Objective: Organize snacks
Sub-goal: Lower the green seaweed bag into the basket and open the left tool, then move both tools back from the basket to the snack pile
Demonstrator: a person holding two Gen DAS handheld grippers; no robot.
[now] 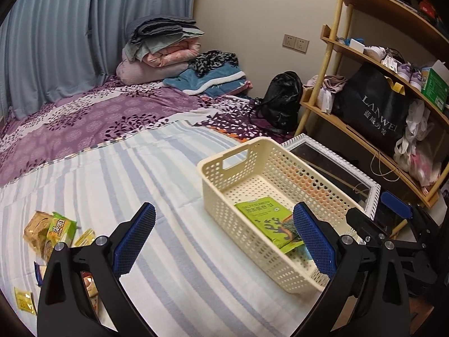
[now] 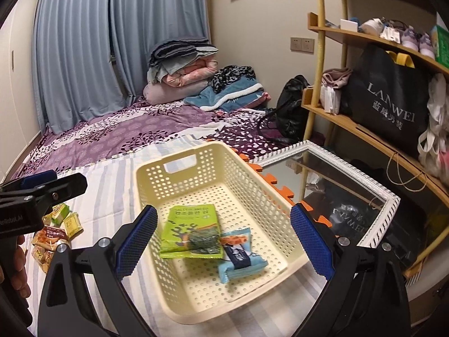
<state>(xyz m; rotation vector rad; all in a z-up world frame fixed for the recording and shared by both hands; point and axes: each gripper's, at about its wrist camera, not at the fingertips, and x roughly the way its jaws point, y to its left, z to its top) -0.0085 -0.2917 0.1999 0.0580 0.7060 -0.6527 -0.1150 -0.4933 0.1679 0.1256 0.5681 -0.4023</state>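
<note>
Two packets lie in basket (image 2: 179,168); both grippers' jaws gape empty. Judged between picks. Next: reach loose snacks (image 2: 56,230), lower left of frame.

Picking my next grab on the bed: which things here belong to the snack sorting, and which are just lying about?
Job:
cream basket
green seaweed packet and blue snack packet, both in it
loose snack packets on the striped sheet

Lying about:
folded bedding
black backpack
framed mirror
black shopping bag
</note>
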